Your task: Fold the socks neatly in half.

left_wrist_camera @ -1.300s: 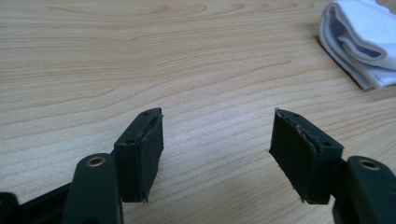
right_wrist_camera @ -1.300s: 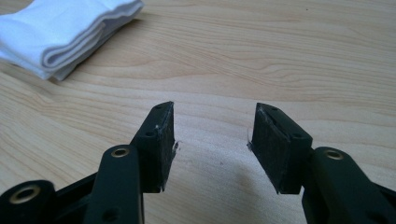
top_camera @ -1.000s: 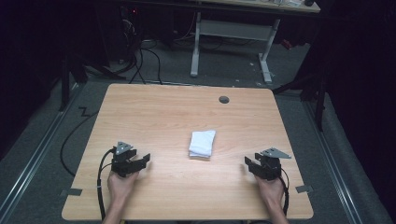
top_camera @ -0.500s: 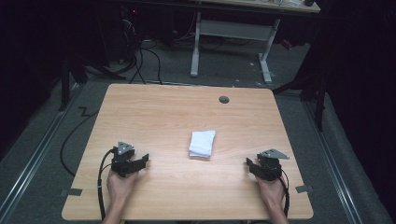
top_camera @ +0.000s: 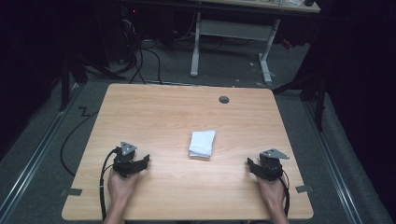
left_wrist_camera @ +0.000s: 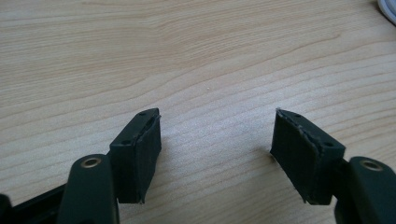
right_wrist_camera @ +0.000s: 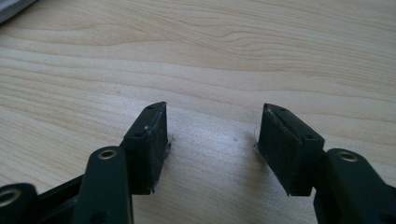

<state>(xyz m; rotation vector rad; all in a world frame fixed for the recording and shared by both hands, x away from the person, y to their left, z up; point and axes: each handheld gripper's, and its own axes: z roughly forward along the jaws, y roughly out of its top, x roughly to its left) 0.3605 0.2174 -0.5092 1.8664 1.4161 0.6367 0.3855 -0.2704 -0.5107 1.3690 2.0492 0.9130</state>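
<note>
Two claws rest low on a pale wooden worktop point(top_camera: 154, 116), one in each of a person's hands, both at the near edge. The left claw point(top_camera: 139, 163) sits at the near left with its jaws spread wide and nothing between them; in the left gripper view point(left_wrist_camera: 217, 144) bare wood grain shows in the gap. The right claw point(top_camera: 254, 167) sits at the near right, also spread wide and empty, and the right gripper view point(right_wrist_camera: 212, 140) again shows bare wood between the black pads.

Between the two claws, and a little farther from the person, lies a folded white cloth point(top_camera: 202, 143). It lies flat near the middle of the worktop, well apart from both claws. Its corner shows at the top right edge of the left gripper view point(left_wrist_camera: 388, 6).

Farther off, a small round grommet point(top_camera: 224, 99) sits near the far edge of the worktop. Beyond that, on the dark floor, stand the legs of another desk point(top_camera: 231, 46) among loose cables.

Likely risks: the cloth is soft and thin, so a claw closing on it may catch only the top layer and pull the fold open, or push the whole cloth along the smooth wood instead of lifting it.
</note>
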